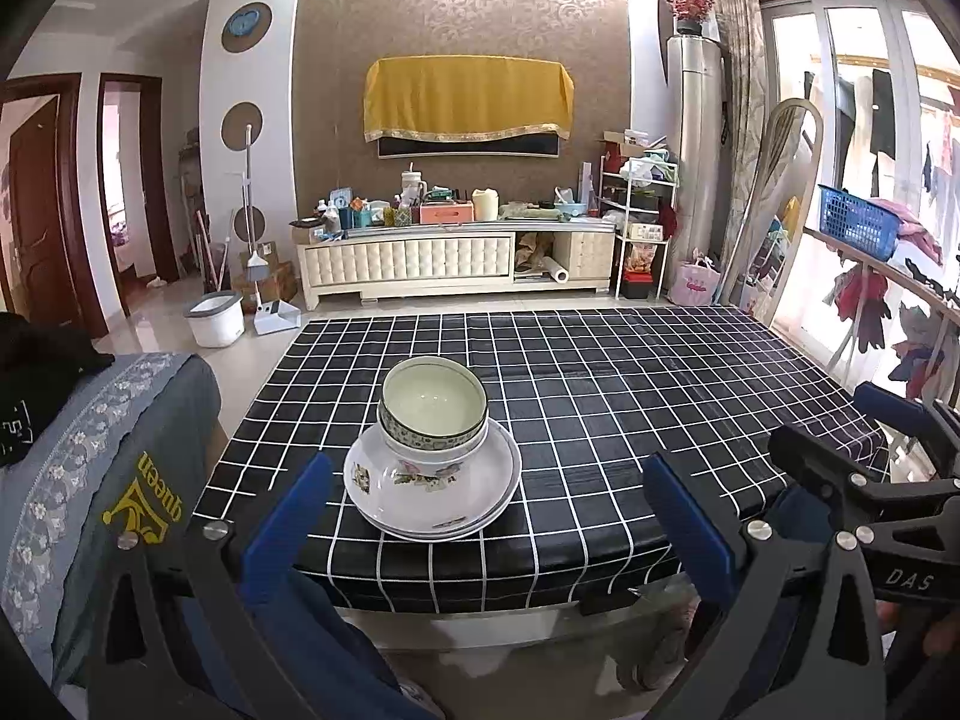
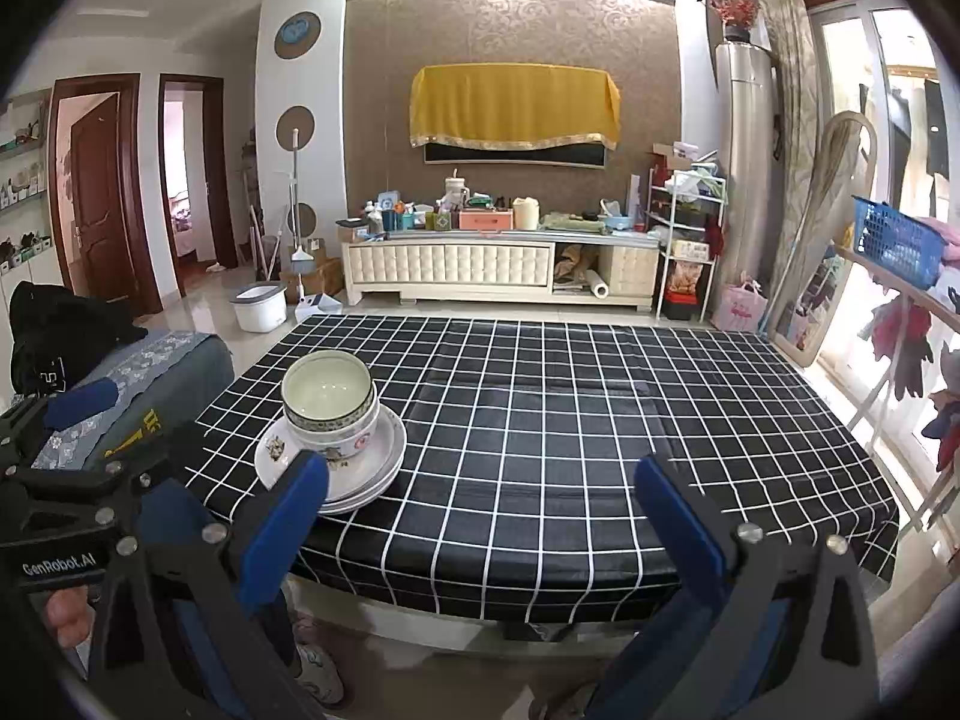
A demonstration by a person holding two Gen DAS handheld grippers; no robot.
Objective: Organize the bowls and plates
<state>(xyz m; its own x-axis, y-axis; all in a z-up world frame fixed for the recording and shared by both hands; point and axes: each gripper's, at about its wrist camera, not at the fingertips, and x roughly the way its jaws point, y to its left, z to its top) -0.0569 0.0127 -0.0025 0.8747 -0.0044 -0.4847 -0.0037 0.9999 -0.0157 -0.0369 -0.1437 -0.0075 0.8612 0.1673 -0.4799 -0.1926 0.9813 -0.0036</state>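
Left wrist view: stacked bowls (image 1: 433, 405) on plates (image 1: 432, 495) near table (image 1: 660, 396) edge.

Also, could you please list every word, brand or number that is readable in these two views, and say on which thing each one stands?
"DAS": on the black body of the right gripper, seen in the left wrist view.
"GenRobot.AI": on the black body of the left gripper, seen in the right wrist view.
"queen": yellow print, upside down, on the grey-blue cloth left of the table.
Labels on the items on the TV cabinet: too small to read.

Nested bowls (image 1: 433, 405) atop stacked plates (image 1: 432, 501)
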